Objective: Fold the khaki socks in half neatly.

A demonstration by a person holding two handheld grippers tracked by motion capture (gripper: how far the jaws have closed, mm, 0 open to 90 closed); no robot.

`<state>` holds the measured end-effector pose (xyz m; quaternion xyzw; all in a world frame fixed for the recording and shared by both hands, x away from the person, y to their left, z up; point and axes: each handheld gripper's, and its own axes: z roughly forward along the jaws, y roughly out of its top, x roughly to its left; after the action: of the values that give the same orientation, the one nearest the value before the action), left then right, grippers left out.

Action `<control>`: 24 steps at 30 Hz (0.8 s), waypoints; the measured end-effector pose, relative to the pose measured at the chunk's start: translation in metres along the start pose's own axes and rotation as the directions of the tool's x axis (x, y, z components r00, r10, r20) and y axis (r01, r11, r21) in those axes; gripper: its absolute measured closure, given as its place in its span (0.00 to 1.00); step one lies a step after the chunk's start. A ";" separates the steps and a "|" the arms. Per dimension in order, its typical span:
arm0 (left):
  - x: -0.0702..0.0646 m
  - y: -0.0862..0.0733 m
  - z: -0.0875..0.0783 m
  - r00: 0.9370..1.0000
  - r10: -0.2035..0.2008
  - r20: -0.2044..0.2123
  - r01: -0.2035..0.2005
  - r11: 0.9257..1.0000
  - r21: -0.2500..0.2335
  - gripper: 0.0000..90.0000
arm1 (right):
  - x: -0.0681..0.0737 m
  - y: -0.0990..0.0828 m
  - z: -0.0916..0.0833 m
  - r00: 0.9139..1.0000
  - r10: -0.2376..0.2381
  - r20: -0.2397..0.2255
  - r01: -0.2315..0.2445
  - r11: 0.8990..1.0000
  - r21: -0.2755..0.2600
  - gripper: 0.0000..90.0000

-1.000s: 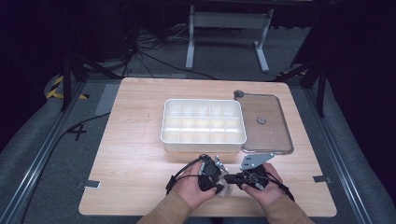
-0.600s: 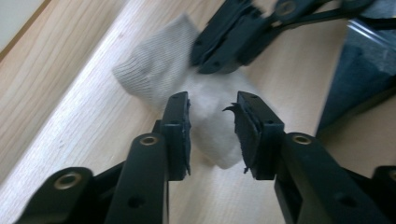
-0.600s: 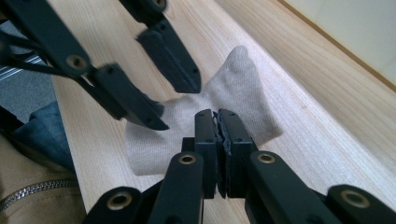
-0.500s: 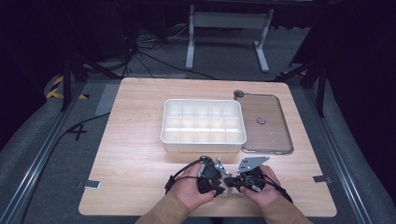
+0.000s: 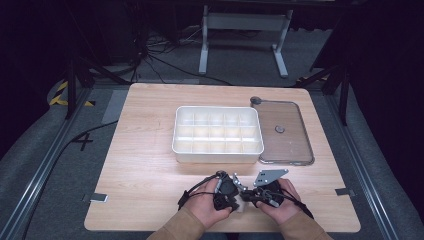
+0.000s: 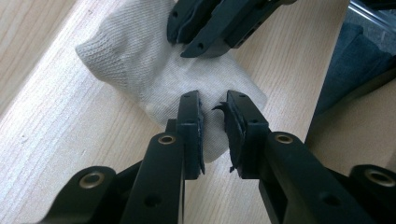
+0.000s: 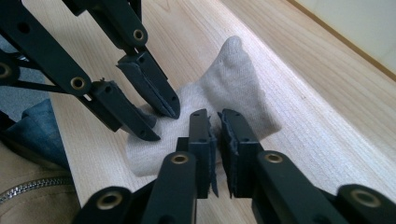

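A small white sock [image 6: 159, 70] lies crumpled on the wooden bench [image 5: 145, 165] near its front edge, just ahead of the person's two hands and well short of the white divided tray [image 5: 218, 134] in the middle. Both grippers meet over it. In the left gripper view the left gripper [image 6: 214, 119] has its tips over the near end of the sock with a narrow gap between its fingers [image 6: 190, 116]; they have just been closing, a bit of the fabric shows between them, and I cannot tell whether the pads press on it. In the right gripper view the right gripper [image 7: 215, 133] comes at the sock from the other side; its fingers [image 7: 201, 130] have just been opening and stand a slit apart, with the sock's edge at their tips, and whether they pinch it I cannot tell. In the high view the left hand [image 5: 207, 202] and right hand [image 5: 280, 202] sit close together. A clear lid [image 5: 285, 131] with a small knob lies flat just beside the tray, on its right.
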<state>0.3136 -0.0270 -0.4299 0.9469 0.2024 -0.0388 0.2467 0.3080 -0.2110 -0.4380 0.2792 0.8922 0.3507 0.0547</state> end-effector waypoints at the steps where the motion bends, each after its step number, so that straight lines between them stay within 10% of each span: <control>1: 0.000 0.000 0.000 1.000 0.000 0.000 0.000 1.000 0.000 0.84 | 0.000 0.000 -0.001 1.000 0.001 0.000 -0.001 1.000 -0.002 0.89; 9: -0.001 0.000 0.001 1.000 0.009 -0.009 -0.009 1.000 -0.004 0.84 | -0.002 0.003 -0.013 0.993 0.102 0.060 -0.100 0.995 -0.022 0.71; 24: -0.001 -0.002 0.000 1.000 0.010 -0.009 -0.010 1.000 0.004 0.82 | -0.008 0.000 0.004 0.969 0.248 0.024 -0.248 0.969 0.012 0.56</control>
<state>0.3118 -0.0256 -0.4306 0.9485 0.1988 -0.0335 0.2443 0.3160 -0.2125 -0.4419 0.3927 0.8523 0.3451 0.0184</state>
